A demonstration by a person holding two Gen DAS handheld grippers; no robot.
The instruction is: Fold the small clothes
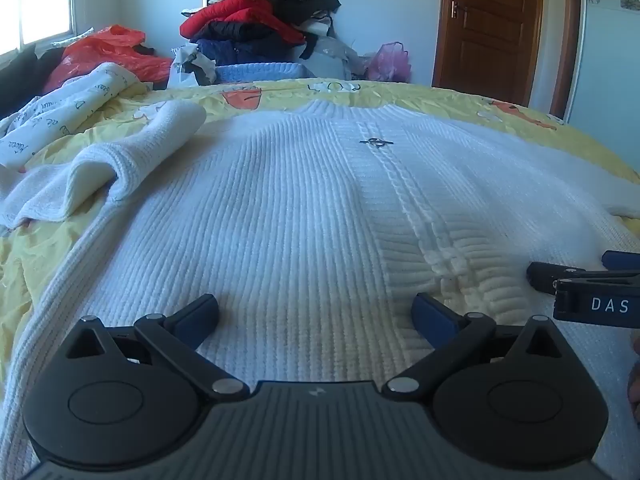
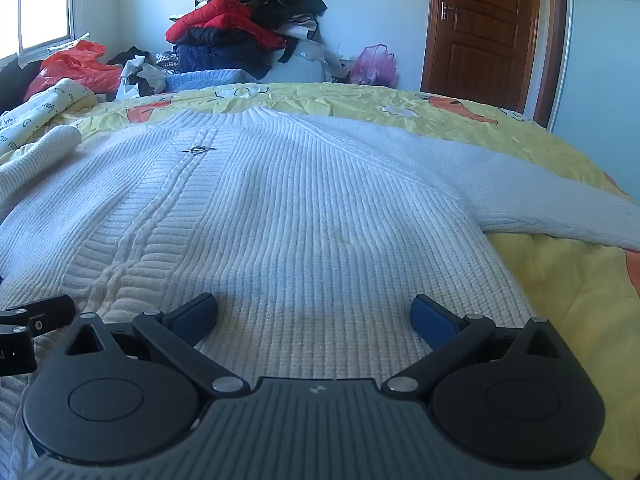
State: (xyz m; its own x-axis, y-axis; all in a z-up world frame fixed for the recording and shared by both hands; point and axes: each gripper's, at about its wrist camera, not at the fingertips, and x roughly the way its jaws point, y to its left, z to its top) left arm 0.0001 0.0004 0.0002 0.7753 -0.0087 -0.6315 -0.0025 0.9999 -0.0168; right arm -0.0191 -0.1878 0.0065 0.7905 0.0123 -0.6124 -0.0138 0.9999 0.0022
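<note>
Gaping empty: left claw (image 1: pixel 316 312), right claw (image 2: pixel 314 312); only right view shows sweater (image 2: pixel 280 216) sleeve outstretched.

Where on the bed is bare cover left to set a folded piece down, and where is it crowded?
Bare yellow bedcover lies right of the white sweater, below its outstretched sleeve, and in a strip beyond the collar. The left side is crowded: the folded-over sleeve and a printed cloth. Behind the bed stands a clothes pile.
</note>
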